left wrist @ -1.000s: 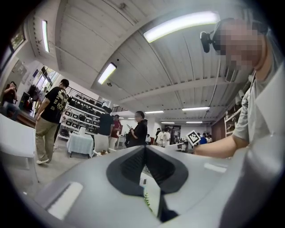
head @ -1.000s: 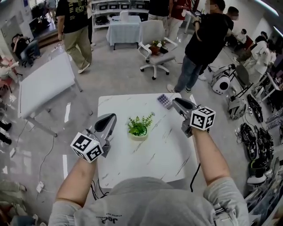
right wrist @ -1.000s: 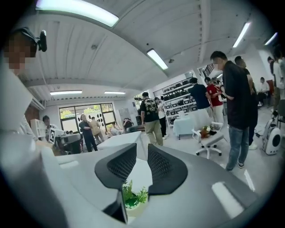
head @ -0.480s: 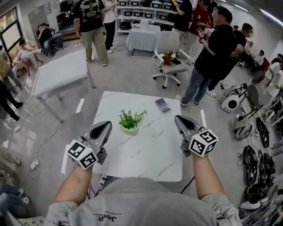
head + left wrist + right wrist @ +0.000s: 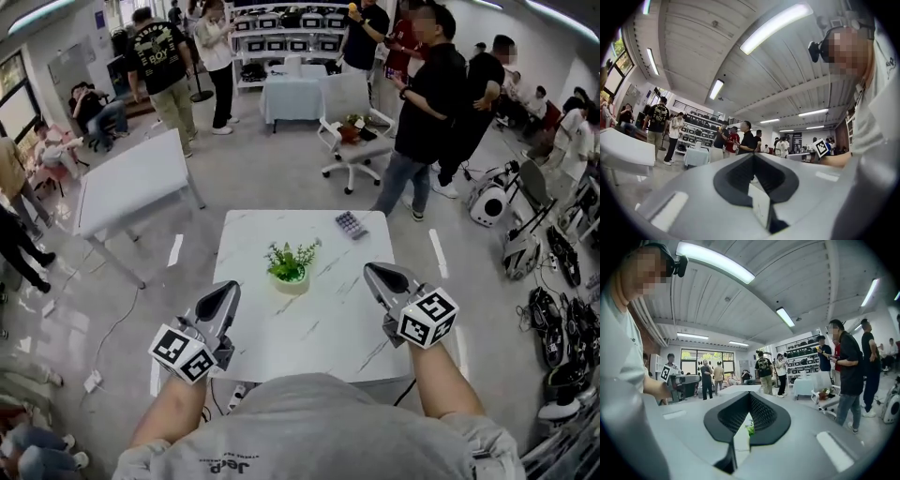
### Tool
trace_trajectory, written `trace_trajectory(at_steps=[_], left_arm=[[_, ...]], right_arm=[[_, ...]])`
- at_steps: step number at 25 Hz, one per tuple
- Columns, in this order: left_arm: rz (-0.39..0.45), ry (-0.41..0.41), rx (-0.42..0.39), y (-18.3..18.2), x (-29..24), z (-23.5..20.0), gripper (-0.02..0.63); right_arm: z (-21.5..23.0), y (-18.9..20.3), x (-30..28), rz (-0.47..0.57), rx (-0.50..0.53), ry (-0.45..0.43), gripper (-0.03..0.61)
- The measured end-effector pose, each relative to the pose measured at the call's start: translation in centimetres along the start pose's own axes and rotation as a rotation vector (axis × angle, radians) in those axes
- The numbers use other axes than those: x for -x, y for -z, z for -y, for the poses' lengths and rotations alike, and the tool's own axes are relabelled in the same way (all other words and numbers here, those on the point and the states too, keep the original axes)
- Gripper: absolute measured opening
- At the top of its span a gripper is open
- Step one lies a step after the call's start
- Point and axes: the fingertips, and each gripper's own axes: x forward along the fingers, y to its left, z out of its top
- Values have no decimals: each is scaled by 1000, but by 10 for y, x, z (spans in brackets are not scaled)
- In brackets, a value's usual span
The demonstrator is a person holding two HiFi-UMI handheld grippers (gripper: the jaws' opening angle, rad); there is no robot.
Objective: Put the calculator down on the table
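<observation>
I see the calculator [image 5: 351, 224] lying flat on the white marble table [image 5: 328, 333], close to the far right corner and free of both tools. A small potted plant [image 5: 291, 265] stands near the middle of the tabletop, well apart from the calculator and nearer to me. My left gripper [image 5: 225, 294] hovers over the near left edge of the table, pointing away from me. In its own view the two dark jaws meet at their tips with nothing caught between them — only a sliver of pale surface shows through the slot behind the tips. My right gripper [image 5: 375, 274] hangs over the near right part of the table, its nose aimed roughly toward the calculator but clearly short of it. Its own view shows the jaws closed tip to tip and empty, with a bit of the plant's green visible through the narrow gap lower down. Beyond the table, several people stand about the room, and a white office chair [image 5: 349, 112] sits behind the far edge.
</observation>
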Motion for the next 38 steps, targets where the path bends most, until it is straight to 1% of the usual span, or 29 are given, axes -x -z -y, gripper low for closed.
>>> trace_trajectory(at_steps=[3, 6, 10, 16, 20, 24, 38], left_arm=[[-5, 26, -1, 0, 5, -12, 52], [1, 31, 5, -2, 11, -27, 52], [24, 37, 35, 3, 10, -39, 52], [30, 40, 22, -6, 5, -35, 52], [37, 44, 22, -3, 5, -35, 52], [34, 29, 30, -4, 4, -35, 52], [40, 29, 33, -4, 2, -34, 52]], right_arm=[[-5, -1, -7, 10, -27, 35, 3], [-14, -3, -12, 6, -28, 53, 3], [-19, -5, -14, 8, -14, 45, 3], [-13, -12, -11, 19, -14, 45, 3], [-9, -15, -12, 28, -21, 43, 2], [-6, -13, -12, 28, -27, 44, 3], [-3, -11, -10, 20, -11, 48, 2]])
